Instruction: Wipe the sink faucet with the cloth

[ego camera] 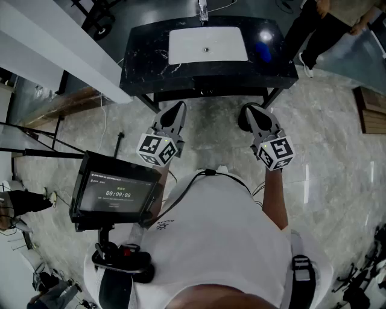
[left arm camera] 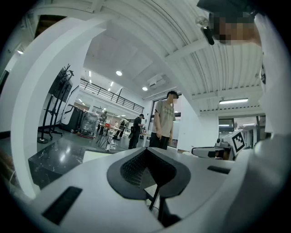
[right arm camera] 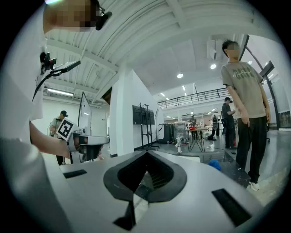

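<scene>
A black marble counter with a white sink stands ahead of me, and the chrome faucet rises at its far edge. A blue cloth lies on the counter right of the basin; the right gripper view shows it too as a small blue cloth. My left gripper and right gripper hover level side by side, short of the counter's near edge. Both are shut with nothing in them. The closed jaws meet in the left gripper view and in the right gripper view.
A person stands at the counter's right end. A screen on a mount sits at my left hip. A white wall runs along the left. Marble floor lies between me and the counter. More people and stands are farther back.
</scene>
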A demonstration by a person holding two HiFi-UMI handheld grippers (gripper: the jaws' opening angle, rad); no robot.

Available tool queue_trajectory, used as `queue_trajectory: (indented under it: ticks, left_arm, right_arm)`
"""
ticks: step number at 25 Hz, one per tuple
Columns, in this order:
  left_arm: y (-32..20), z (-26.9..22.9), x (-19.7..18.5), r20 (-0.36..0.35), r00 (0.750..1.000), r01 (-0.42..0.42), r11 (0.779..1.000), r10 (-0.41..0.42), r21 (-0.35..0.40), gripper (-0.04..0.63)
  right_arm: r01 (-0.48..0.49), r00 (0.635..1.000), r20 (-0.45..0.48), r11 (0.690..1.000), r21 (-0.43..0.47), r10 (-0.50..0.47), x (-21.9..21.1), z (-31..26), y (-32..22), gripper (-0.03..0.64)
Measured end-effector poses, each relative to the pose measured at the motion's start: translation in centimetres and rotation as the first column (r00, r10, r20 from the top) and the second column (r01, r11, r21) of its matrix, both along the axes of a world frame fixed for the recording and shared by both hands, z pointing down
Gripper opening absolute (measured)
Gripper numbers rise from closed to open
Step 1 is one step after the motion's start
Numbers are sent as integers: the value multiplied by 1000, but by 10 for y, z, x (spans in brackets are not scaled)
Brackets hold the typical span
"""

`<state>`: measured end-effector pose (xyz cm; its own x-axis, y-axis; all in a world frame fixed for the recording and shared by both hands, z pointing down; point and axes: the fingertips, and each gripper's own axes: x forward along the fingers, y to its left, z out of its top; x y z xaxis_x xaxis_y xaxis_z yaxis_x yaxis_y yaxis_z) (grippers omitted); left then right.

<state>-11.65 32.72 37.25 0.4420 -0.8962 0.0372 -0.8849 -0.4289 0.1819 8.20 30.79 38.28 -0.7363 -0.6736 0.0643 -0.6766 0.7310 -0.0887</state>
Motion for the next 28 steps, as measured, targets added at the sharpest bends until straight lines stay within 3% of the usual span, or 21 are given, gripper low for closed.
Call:
queue_trajectory:
  ticks: [28]
  left_arm:
    - [4,4,-5,6,1000,12,1000,-12,-10,2]
  right_arm:
    - [8,1000,25,1000,-29,-7,2,4,-1,5]
